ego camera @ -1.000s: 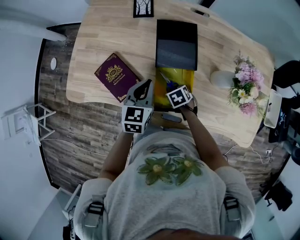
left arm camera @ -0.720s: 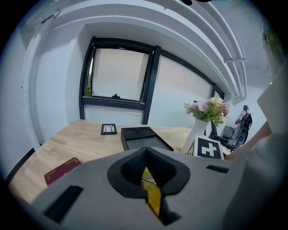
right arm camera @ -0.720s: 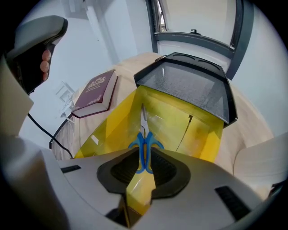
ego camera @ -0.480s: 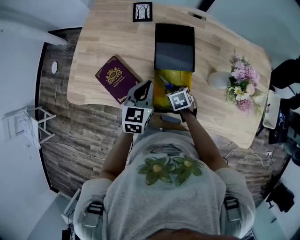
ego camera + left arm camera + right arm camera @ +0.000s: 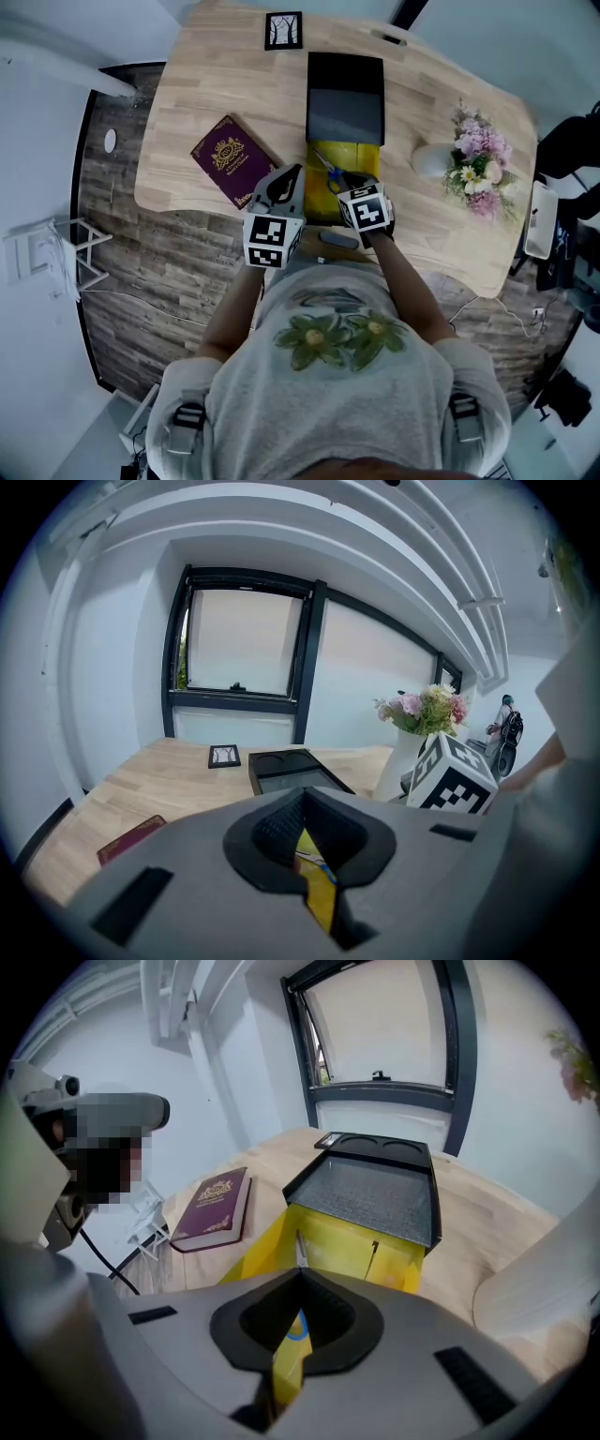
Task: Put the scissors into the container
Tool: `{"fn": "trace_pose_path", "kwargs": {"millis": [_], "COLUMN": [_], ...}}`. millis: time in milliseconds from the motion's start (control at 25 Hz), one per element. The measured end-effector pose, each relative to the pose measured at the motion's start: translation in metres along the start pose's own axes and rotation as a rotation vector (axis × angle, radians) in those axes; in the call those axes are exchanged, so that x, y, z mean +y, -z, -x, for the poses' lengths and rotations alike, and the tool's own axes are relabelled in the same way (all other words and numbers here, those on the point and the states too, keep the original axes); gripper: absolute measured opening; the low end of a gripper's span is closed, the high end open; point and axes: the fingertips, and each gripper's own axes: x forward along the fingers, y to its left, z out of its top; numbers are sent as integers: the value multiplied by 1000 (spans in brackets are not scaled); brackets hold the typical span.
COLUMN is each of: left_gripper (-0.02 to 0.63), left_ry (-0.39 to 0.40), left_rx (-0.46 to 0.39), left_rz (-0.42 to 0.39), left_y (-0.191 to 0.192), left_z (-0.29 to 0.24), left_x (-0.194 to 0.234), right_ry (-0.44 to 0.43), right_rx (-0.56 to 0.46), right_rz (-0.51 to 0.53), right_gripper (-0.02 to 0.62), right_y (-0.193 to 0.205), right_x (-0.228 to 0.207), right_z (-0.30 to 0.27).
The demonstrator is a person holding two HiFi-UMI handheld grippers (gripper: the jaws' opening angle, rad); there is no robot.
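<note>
The scissors (image 5: 329, 171), with blue handles, sit over the open yellow container (image 5: 352, 155) at the near middle of the wooden table (image 5: 216, 84). My right gripper (image 5: 347, 184) is shut on the scissors. In the right gripper view the blade (image 5: 298, 1247) sticks up past the closed jaws of my right gripper (image 5: 300, 1272), and a blue handle loop shows between them. The yellow container (image 5: 342, 1241) lies just ahead. My left gripper (image 5: 296, 172) hangs beside the container's left side, shut and empty, as the left gripper (image 5: 302, 795) also shows in its own view.
A black tray (image 5: 345, 98) adjoins the yellow container's far end. A maroon book (image 5: 227, 157) lies to the left, a small framed picture (image 5: 283, 29) at the far edge. A white vase (image 5: 429, 159) with flowers (image 5: 476, 169) stands right. A grey object (image 5: 339, 239) lies at the near edge.
The right gripper's jaws have closed on the scissors over the yellow container. The left gripper has stayed where it was.
</note>
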Motion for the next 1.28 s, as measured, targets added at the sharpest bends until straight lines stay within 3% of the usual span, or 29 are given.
{"fn": "trace_pose_path", "kwargs": {"millis": [560, 1040, 1280], "left_gripper": [8, 8, 8], "left_ry": [14, 44, 44], "left_rx": [-9, -23, -25], "left_rz": [5, 52, 56], "left_y": [3, 10, 14], "left_z": [15, 33, 40], "left_x": [-16, -35, -40], "right_ry": [-95, -166, -176], "right_rx": [-304, -412, -411], "right_rz": [-9, 5, 5], "right_gripper": [6, 6, 6], "right_y": [-35, -44, -40], "right_x": [25, 45, 55], "right_z": [65, 116, 119]}}
